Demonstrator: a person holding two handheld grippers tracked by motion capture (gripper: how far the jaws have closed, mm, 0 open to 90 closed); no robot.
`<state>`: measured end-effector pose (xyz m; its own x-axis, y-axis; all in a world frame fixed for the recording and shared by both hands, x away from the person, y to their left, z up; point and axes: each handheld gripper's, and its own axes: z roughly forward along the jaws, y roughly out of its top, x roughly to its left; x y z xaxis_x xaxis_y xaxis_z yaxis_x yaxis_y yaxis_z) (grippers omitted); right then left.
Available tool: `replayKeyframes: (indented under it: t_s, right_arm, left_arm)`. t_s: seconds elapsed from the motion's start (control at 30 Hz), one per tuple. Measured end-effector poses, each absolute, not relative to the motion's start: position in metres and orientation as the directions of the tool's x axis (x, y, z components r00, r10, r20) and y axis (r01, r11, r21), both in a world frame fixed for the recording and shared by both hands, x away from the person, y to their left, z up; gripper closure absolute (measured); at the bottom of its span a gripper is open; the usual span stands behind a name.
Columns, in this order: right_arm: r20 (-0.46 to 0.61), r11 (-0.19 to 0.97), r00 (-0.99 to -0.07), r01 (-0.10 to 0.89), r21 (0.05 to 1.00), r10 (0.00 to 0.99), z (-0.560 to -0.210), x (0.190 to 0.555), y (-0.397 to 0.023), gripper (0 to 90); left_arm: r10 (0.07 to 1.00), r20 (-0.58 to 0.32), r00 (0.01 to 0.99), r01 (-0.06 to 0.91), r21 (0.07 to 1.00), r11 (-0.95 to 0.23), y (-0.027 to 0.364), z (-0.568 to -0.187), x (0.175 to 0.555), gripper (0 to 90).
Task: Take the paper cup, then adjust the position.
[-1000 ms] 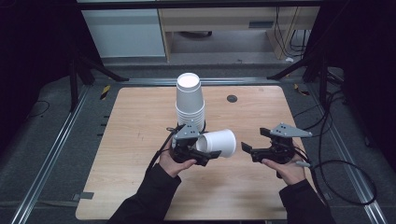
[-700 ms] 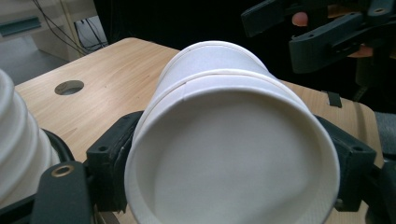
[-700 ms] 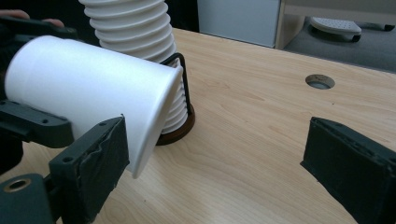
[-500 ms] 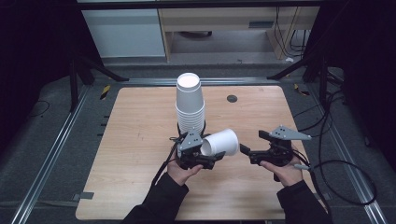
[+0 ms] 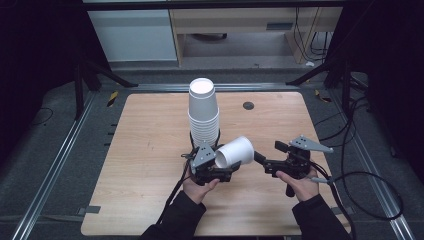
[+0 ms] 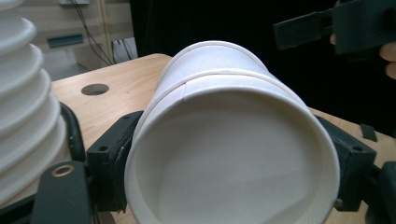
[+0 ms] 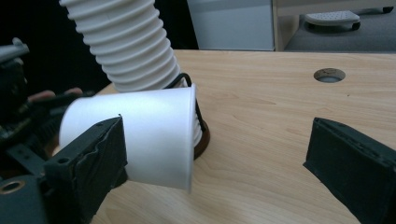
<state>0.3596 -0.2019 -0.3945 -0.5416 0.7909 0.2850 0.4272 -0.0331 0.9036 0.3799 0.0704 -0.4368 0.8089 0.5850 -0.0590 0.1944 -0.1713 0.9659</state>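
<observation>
1 paper cup (image 5: 235, 152) lies sideways above the counter (image 5: 150, 150), pinched in our left tongs (image 5: 226, 172) beside the stack (image 5: 203, 117), while our right tongs (image 5: 261, 161) wait spread to take it.

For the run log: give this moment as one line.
left tool: shut on cup, cup sideways | right tool: open, beside cup | stack: upright on table

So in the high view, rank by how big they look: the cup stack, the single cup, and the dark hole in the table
1. Cup stack
2. Single cup
3. Hole
</observation>
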Motion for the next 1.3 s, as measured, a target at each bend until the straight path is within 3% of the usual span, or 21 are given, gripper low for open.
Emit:
replayKeyframes:
  t_s: [0.8, 1.07, 1.3]
  right_arm:
    - [0.471, -0.217, -0.469, 0.498, 0.84, 0.747, -0.395, 0.352, -0.191, 2.2]
    - [0.464, -0.207, -0.457, 0.506, 0.837, 0.759, -0.398, 0.353, -0.187, 1.9]
    - [0.526, -0.271, -0.427, 0.527, 0.806, 0.735, -0.398, 0.354, -0.185, 1.9]
  left_arm:
    - [0.617, -0.055, 0.785, 0.166, 0.978, -0.123, 0.067, -0.433, 0.376, 19.6]
    - [0.628, -0.05, 0.777, 0.155, 0.981, -0.114, 0.06, -0.431, 0.376, 19.6]
    - [0.641, -0.026, 0.767, 0.126, 0.986, -0.112, 0.056, -0.426, 0.379, 19.6]
